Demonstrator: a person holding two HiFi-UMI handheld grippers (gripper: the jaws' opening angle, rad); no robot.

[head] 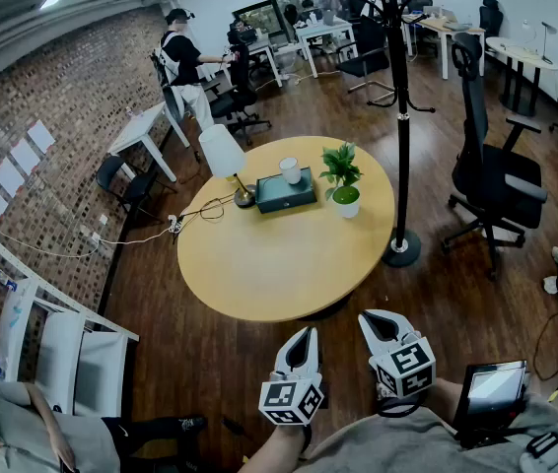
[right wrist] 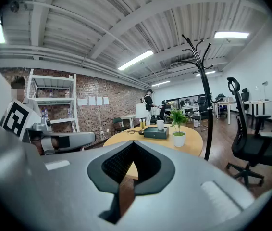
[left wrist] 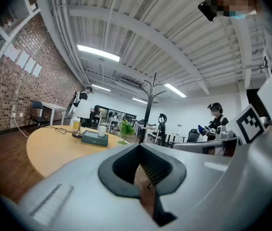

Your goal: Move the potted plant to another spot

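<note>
The potted plant (head: 343,179), green leaves in a small white pot, stands on the right part of a round wooden table (head: 279,264). It also shows far ahead in the left gripper view (left wrist: 126,129) and the right gripper view (right wrist: 178,124). Both grippers hover off the table's near edge, well short of the plant. My left gripper (head: 306,334) is shut with nothing in it, jaws meeting at the tip (left wrist: 138,148). My right gripper (head: 369,316) is likewise shut and empty (right wrist: 133,146).
A teal box (head: 285,193) with a white cup (head: 290,169) sits left of the plant, and a table lamp (head: 223,154) beside that. A black coat stand (head: 400,116) rises at the table's right, with an office chair (head: 491,180) beyond. White shelving (head: 23,313) lines the brick wall.
</note>
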